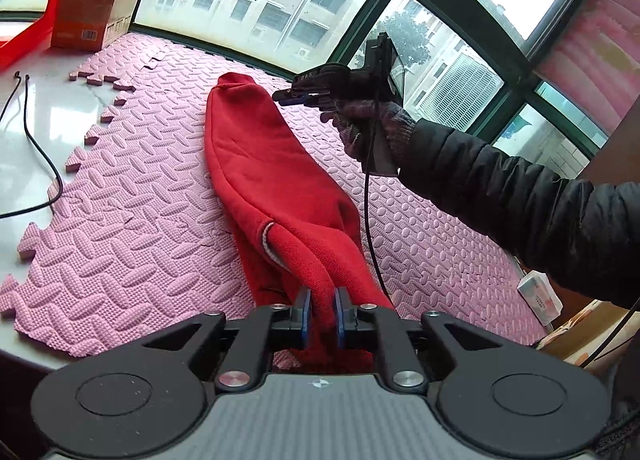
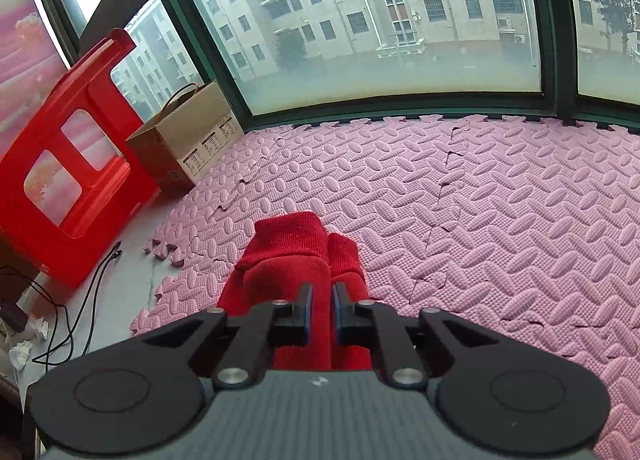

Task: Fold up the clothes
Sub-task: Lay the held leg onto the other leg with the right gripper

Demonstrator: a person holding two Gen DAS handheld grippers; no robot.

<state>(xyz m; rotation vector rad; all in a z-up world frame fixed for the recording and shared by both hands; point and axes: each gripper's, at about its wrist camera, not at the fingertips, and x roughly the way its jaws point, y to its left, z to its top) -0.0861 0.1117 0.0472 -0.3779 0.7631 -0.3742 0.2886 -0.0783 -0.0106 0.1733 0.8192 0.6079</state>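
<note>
Red sweater (image 1: 276,188) cloth sits between the blue pads of the left tongs (image 1: 322,314), clamped there. From them the garment runs forward as a long narrow bundle over the pink foam mat (image 1: 132,220). Beyond it, the right tongs (image 1: 286,97) look nearly together above the far end; their own camera shows red cloth (image 2: 300,260) between the fingers. This looks like mid-fold, both ends gripped. Next, I think, the two ends must meet evenly.

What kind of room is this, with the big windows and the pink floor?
Probably a sunroom or bay-window nook in an apartment: pink foam mats below wide windows facing apartment blocks, and a red garment lying there.
</note>
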